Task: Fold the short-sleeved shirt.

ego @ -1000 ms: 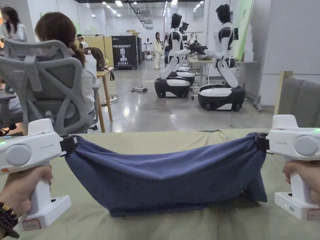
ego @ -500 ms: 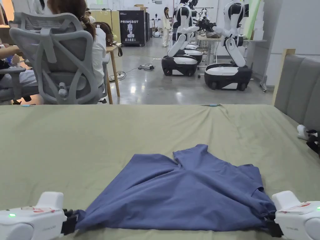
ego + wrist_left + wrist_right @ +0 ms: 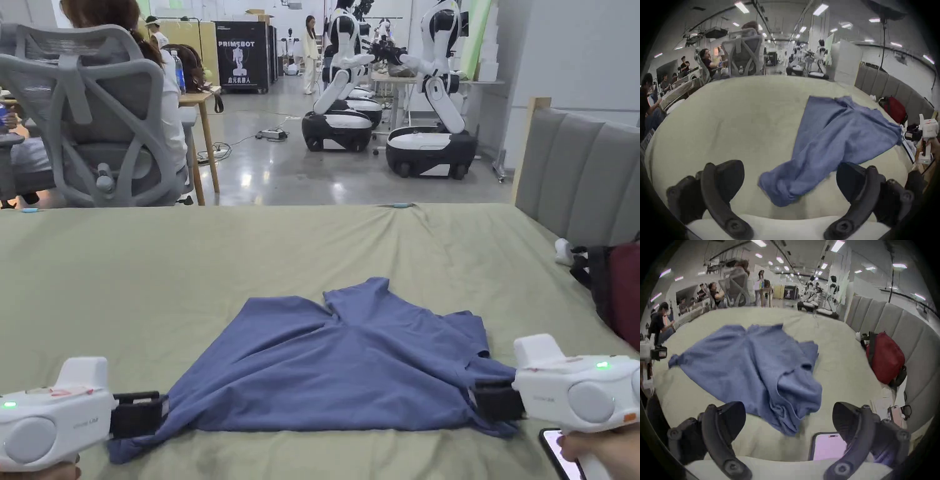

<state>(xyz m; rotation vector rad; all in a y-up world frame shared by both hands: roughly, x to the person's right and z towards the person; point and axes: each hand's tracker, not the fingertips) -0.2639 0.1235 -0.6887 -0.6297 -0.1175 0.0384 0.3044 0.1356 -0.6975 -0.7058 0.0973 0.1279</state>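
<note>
The blue shirt is being seen spread on the green sheet of the bed, rumpled, with its near edge lying toward the person and its far part pointing toward the grey headboard side of the room. The left gripper is being held just beside the shirt's near left corner; in the left gripper view its jaws are standing wide apart, with the bunched corner of the shirt lying loose between them and neither jaw pressing on it. The right gripper is being held at the shirt's near right corner; in the right gripper view its jaws are likewise standing wide apart, and the crumpled cloth is lying between them ungripped. A phone with a lit screen is lying on the sheet just beside the shirt's right corner, partly under the right gripper's jaw. A red bag is resting against the headboard, well apart from the shirt. Beyond the bed, a grey office chair is being occupied by a seated person.
</note>
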